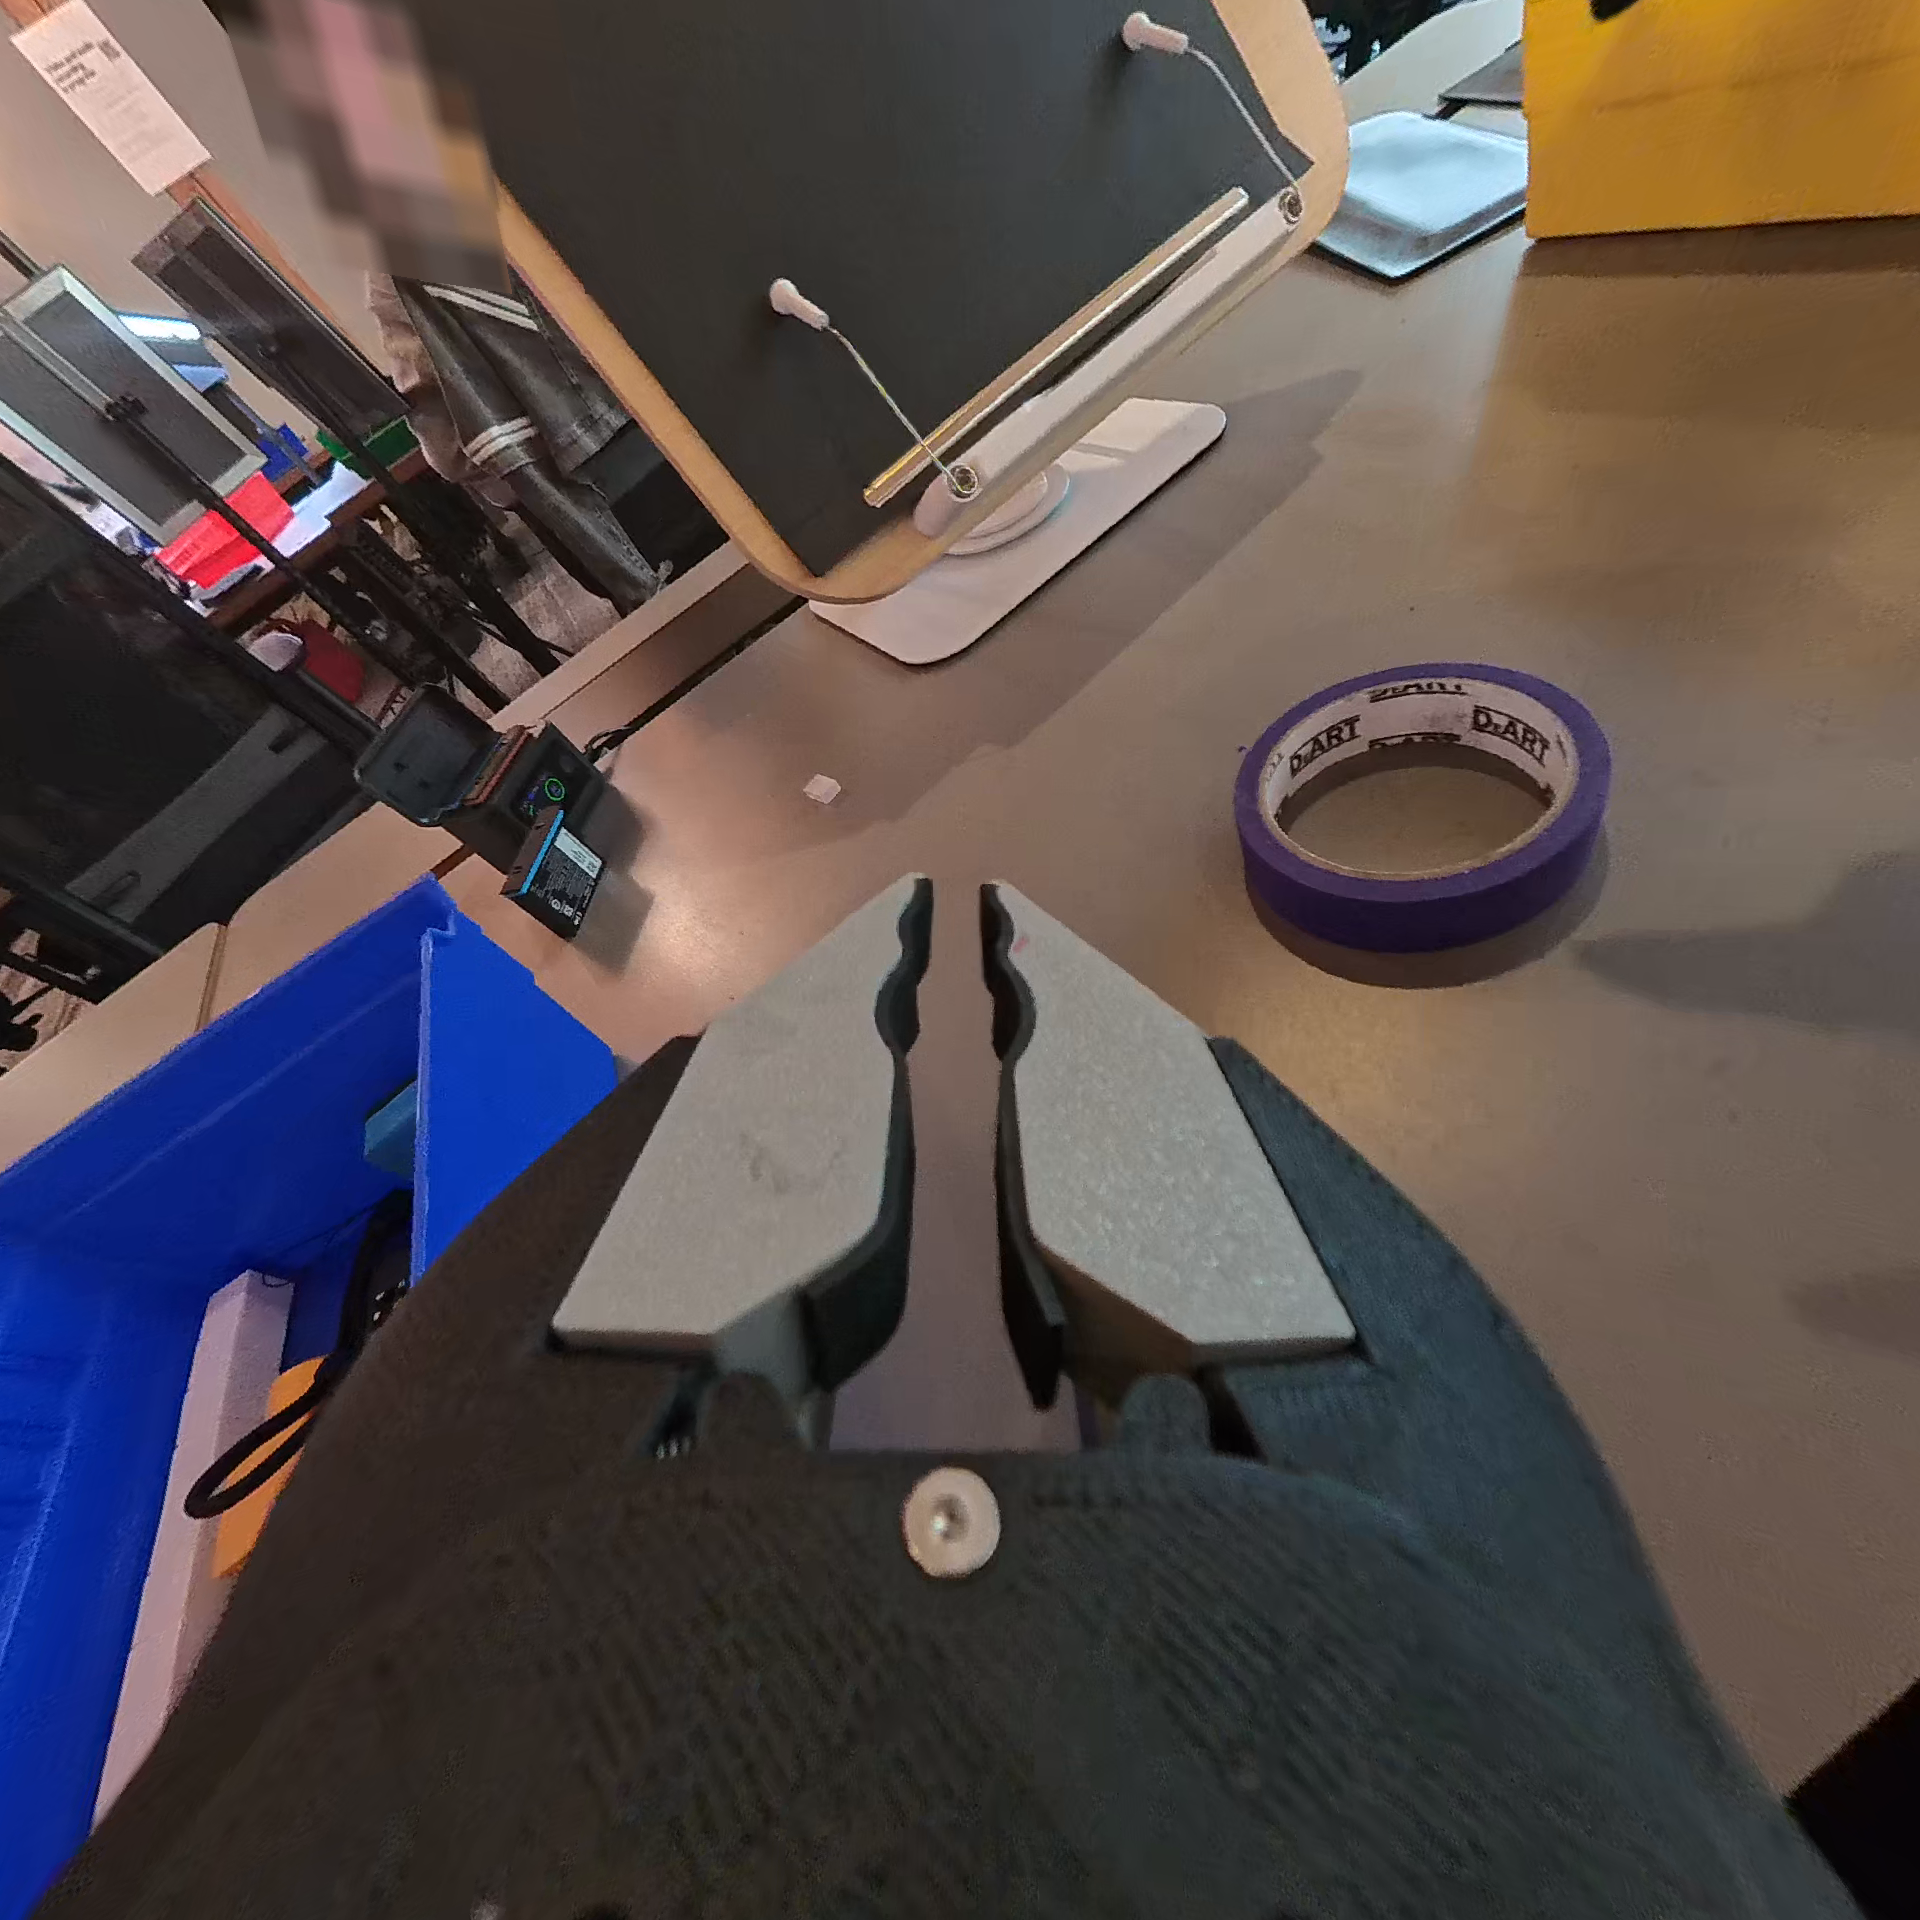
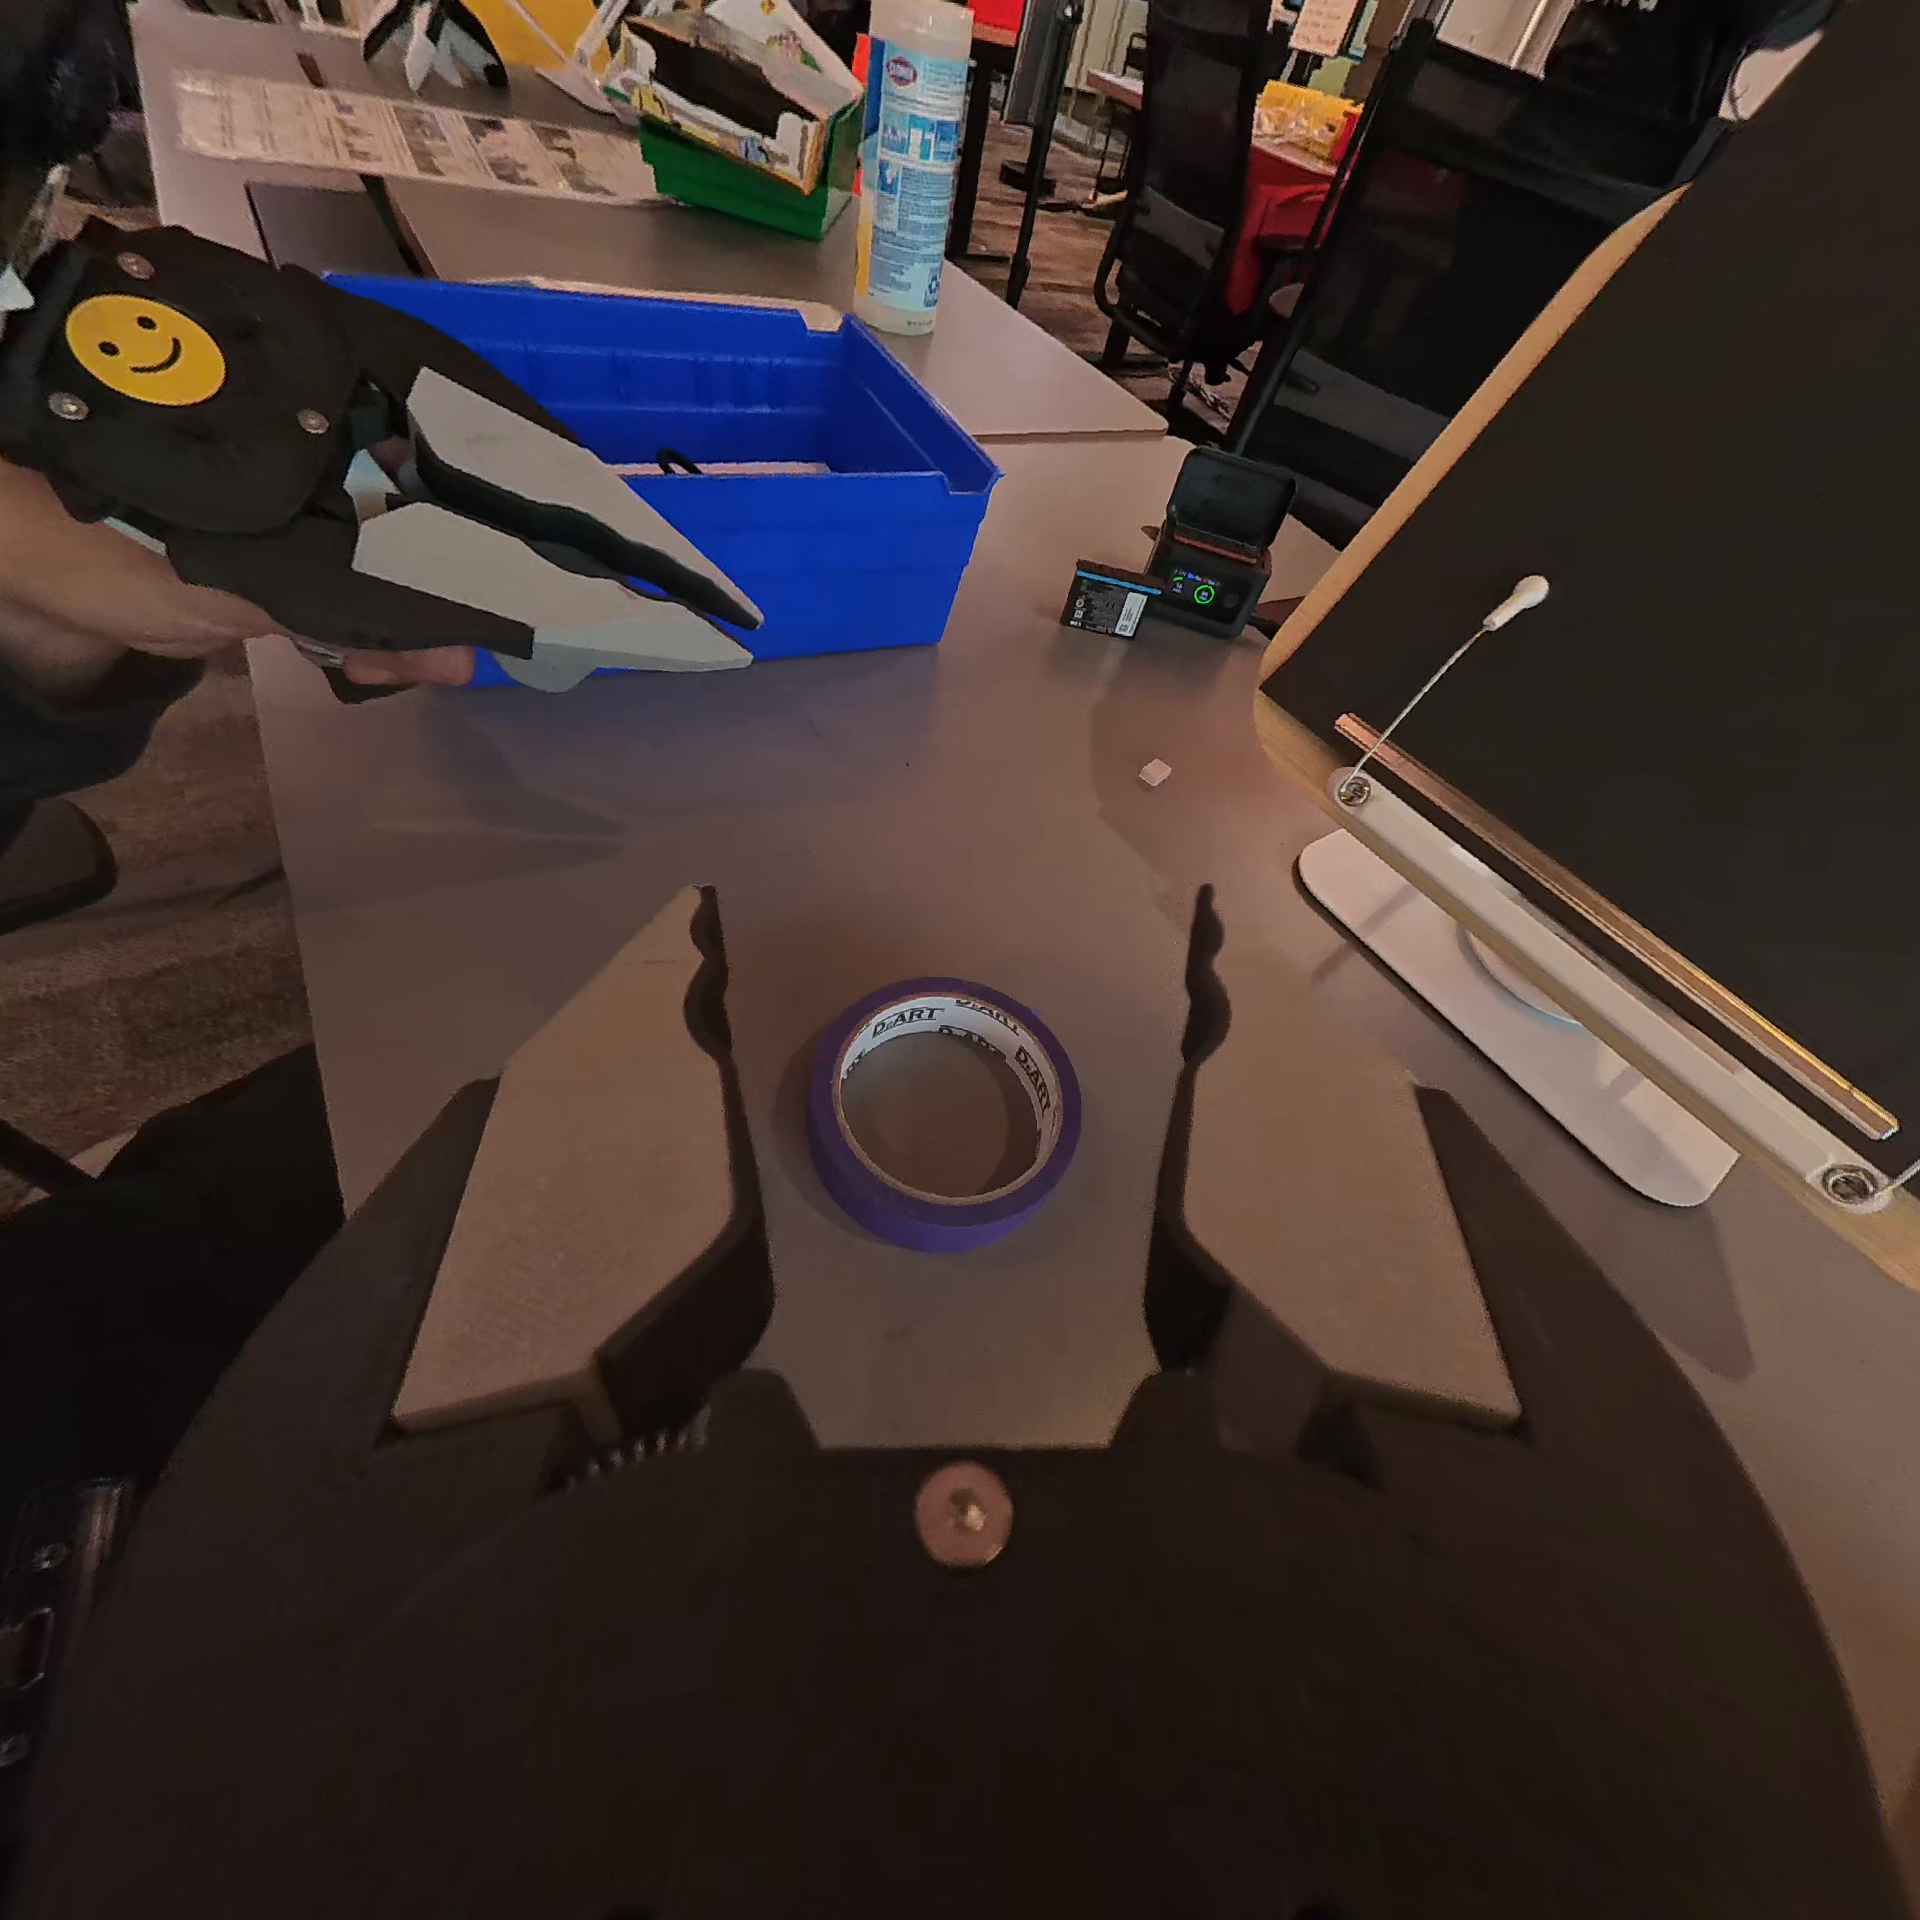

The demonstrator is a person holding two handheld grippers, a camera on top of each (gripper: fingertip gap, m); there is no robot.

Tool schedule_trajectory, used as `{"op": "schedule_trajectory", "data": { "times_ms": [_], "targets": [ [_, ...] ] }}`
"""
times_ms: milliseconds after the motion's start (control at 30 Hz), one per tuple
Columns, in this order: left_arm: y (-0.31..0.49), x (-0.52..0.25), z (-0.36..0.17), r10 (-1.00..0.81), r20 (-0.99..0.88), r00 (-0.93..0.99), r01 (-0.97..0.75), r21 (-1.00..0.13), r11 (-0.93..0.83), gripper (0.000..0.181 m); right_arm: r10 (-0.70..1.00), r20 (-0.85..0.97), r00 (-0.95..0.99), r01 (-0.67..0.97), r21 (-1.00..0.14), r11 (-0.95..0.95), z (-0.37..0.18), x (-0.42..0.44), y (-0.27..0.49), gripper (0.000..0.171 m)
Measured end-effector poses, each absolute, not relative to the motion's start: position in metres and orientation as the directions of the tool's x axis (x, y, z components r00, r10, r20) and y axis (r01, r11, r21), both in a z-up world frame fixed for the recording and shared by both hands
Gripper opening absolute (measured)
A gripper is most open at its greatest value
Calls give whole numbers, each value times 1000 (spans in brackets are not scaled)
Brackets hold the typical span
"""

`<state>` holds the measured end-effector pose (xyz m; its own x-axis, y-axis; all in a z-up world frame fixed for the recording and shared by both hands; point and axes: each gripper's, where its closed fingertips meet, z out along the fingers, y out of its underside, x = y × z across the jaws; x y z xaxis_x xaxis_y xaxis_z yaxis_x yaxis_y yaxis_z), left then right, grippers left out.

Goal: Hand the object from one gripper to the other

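A purple roll of tape [image 2: 943, 1114] lies flat on the brown table. In the right wrist view it sits between my right gripper's two fingers, a little short of the tips. My right gripper [image 2: 954, 902] is open wide and empty, hovering over the roll. The roll also shows in the left wrist view [image 1: 1421, 808], to the right of my left gripper [image 1: 956, 891]. My left gripper is nearly shut with a thin gap and holds nothing. It also shows in the right wrist view [image 2: 750, 639], at the left, held by a hand above the table.
A blue bin [image 2: 810, 499] stands at the table's far left. A dark board on a white stand [image 2: 1621, 582] is at the right. A small black device with a battery [image 2: 1195, 566] sits behind. A white bottle [image 2: 914, 166] stands farther back. A yellow box [image 1: 1725, 114] is at the far right. The grippers' ends are close to 15 centimeters from one another. From either gripper's tips it is about 15 centimeters to the purple roll of tape [image 2: 943, 1114]. The left camera catches it too, in the left wrist view [image 1: 1397, 821].
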<state>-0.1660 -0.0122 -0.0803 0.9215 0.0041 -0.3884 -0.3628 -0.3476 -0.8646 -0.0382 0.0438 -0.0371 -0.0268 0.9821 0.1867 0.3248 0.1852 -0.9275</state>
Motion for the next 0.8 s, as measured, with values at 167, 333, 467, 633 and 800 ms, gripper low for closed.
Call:
{"op": "schedule_trajectory", "data": {
  "times_ms": [167, 333, 467, 633, 800],
  "targets": [
    [-14, -167, -76, 1, -358, 934, -337, -881, -331, 10, 986, 164, -21, 312, -936, 163, -36, -40, 45, 95],
    [-15, -167, -73, -5, -345, 939, -329, -890, -314, 12, 990, 116, -75, 331, -934, 134, -43, -42, 34, 82],
    [-17, -160, -76, -55, -329, 943, -328, -885, -330, 22, 972, 60, -228, 516, -839, 173, -93, -48, 6, 90],
    [-22, -156, -76, -81, -337, 938, -344, -877, -335, 27, 951, 183, -250, 689, -656, 307, -161, -64, 6, 60],
    [-21, -152, -85, -121, -331, 936, -352, -865, -357, 31, 903, 361, -233, 779, -487, 395, -189, -64, 24, 10]
  ]
}}
